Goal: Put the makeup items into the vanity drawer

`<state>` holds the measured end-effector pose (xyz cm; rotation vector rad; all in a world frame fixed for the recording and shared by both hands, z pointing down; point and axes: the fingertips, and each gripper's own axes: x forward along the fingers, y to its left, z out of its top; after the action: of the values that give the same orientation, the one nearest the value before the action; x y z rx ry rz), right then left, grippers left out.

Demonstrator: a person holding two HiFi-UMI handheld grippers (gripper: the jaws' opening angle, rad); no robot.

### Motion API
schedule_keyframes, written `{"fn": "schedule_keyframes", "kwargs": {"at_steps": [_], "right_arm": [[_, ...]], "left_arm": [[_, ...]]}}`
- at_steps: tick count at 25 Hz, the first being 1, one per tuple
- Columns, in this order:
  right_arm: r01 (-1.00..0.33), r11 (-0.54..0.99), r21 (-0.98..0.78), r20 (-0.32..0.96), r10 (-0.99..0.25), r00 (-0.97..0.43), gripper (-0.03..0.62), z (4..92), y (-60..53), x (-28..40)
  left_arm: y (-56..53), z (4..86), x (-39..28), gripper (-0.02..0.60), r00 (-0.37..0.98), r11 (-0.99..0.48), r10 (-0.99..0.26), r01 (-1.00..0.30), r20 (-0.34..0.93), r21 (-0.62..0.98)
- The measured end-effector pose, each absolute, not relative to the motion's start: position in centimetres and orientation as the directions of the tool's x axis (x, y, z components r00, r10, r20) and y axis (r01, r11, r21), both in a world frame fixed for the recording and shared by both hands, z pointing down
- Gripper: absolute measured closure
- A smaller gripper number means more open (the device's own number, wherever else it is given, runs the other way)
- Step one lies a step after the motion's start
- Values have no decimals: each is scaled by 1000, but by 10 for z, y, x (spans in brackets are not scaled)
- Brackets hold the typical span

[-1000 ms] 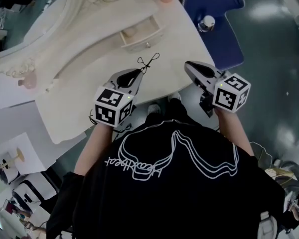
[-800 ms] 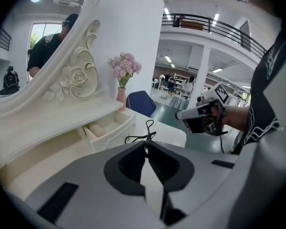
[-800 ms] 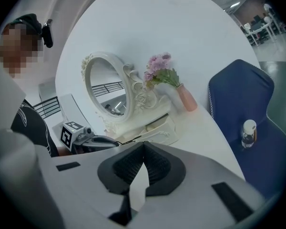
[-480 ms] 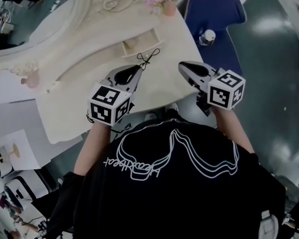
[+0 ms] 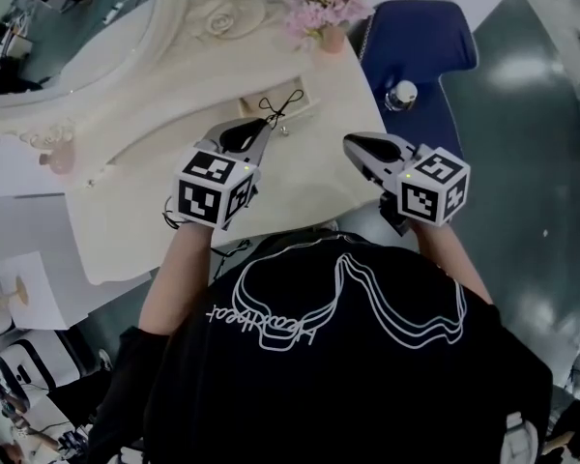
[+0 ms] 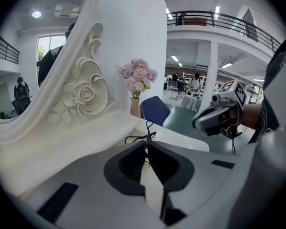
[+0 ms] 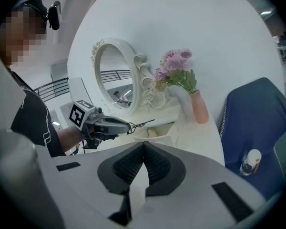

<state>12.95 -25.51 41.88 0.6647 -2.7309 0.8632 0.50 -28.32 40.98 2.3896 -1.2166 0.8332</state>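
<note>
My left gripper (image 5: 258, 125) is shut on a thin black wire makeup tool (image 5: 281, 106), whose loops stick out past the tips. It hangs over the small open drawer (image 5: 303, 101) of the cream vanity (image 5: 155, 143). In the left gripper view the tool (image 6: 144, 136) is pinched between the closed jaws of that gripper (image 6: 146, 146). The right gripper view shows the left gripper (image 7: 105, 124) holding the tool (image 7: 140, 124) just above the drawer (image 7: 158, 130). My right gripper (image 5: 354, 143) hovers shut and empty over the vanity's right edge; its jaws (image 7: 144, 144) meet with nothing between them.
A pink vase of flowers (image 5: 327, 3) stands at the back of the vanity, beside the ornate mirror frame (image 5: 213, 8). A blue chair (image 5: 416, 37) with a small bottle (image 5: 401, 68) on it is to the right. A pink ornament (image 5: 56, 158) sits at the left.
My left gripper has carried the black tool away from me, from the tabletop in front of the drawer to over the open drawer. The right gripper has shifted only a little.
</note>
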Motion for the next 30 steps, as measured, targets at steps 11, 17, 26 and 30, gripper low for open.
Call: {"fn": "schedule_keyframes", "kwargs": {"at_steps": [11,17,26,30], "right_arm": [[-446,747,-493,321,-320,-891,588,425,-273,125],[-449,738,-504,328,-317,-890,588,432,-277,129],[-460,716,-525,333,-324,-885,588,439,-281,138],[-467,704,-535,334,-331,-882,588,444,-286,141]], "left_arm": [[-309,440,-5,555,404,-585,-546,-811,733,11],[-321,451,-5,555,373,-581,-529,-814,762,-5],[-338,469,0,555,314,-604,-485,-795,816,-53],[-342,477,2,555,291,-623,-473,-777,832,-83]]}}
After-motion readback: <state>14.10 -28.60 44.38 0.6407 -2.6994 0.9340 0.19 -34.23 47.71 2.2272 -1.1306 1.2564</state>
